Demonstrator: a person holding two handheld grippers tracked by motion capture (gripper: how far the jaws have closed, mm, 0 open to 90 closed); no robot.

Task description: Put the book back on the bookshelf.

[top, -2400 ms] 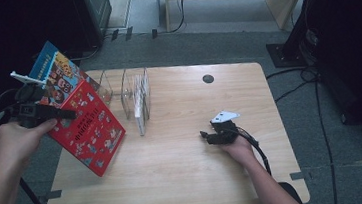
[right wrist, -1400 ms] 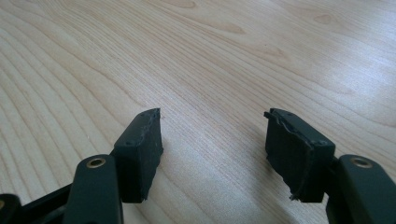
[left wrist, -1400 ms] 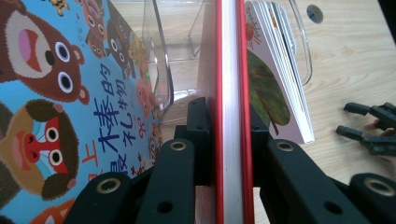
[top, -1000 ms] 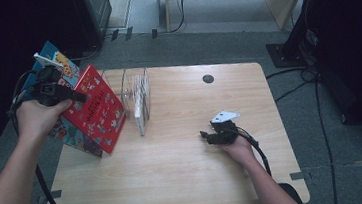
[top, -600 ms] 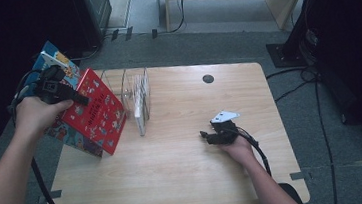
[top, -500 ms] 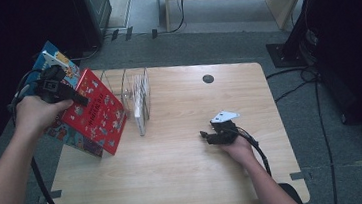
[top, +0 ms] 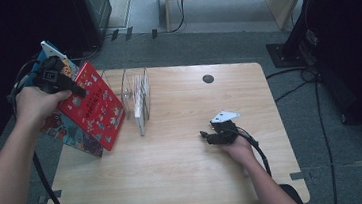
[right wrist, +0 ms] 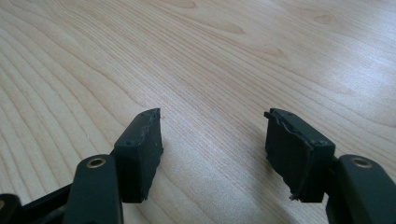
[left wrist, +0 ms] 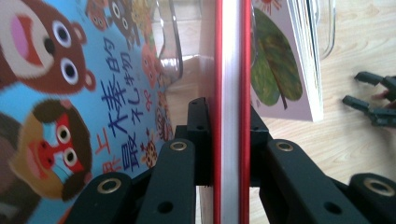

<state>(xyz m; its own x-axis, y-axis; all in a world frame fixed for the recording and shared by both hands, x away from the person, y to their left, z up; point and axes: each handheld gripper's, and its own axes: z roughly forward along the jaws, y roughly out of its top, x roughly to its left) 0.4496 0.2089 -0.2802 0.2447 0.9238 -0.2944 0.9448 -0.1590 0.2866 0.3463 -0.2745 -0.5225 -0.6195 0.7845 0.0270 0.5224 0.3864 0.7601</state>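
Red book (top: 96, 105) in raised left hand-held gripper (top: 75, 88)

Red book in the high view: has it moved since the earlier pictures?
Yes. The red book, clamped in the left tongs, has shifted rightward toward the clear rack, which stayed put on the table.

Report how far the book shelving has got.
Done: one white book stands in the clear rack. In hand: the left gripper clamps the red book by its spine, beside the rack. Left: slotting it in, then the blue book. The right gripper rests open.
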